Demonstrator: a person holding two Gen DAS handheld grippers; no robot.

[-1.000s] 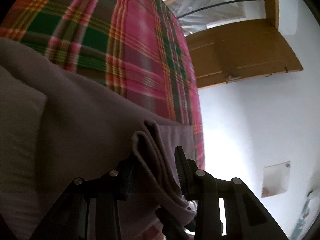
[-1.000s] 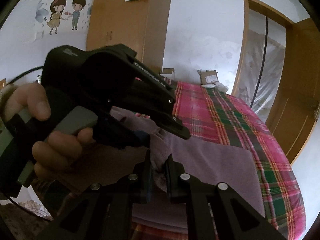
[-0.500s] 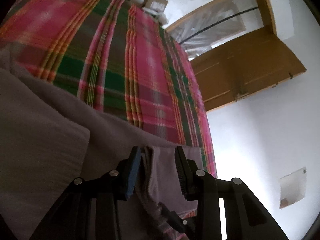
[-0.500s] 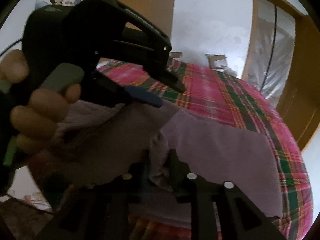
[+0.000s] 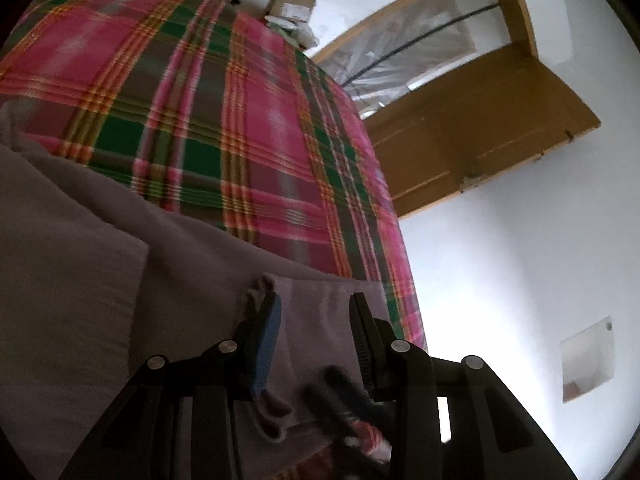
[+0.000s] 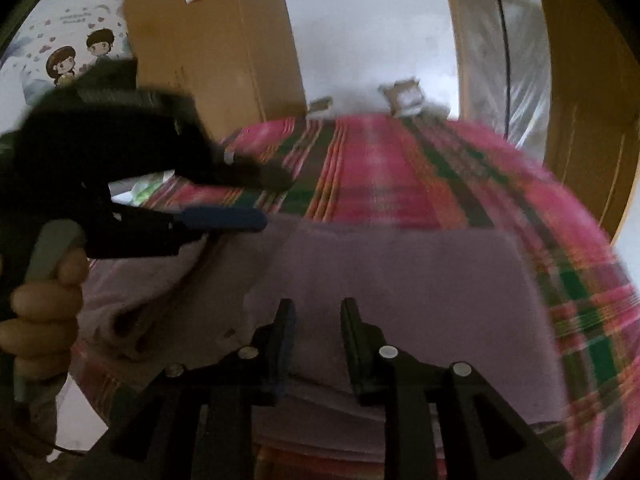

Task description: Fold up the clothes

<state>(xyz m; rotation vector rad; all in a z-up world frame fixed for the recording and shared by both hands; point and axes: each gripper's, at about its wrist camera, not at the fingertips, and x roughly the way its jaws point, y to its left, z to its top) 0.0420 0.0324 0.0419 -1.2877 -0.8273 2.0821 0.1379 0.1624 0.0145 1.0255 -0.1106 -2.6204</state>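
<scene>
A mauve garment (image 6: 400,280) lies folded on the near part of a bed covered by a pink-and-green plaid blanket (image 5: 240,128), its layered edges stacked toward the camera in the right wrist view. The left gripper (image 5: 314,304) has its fingers spread apart with nothing between them, just above the cloth. The right gripper (image 6: 316,308) is likewise parted and empty over the fold. A hand (image 6: 44,320) grips the left tool's handle. A wooden door (image 5: 472,136) stands open beyond the bed.
</scene>
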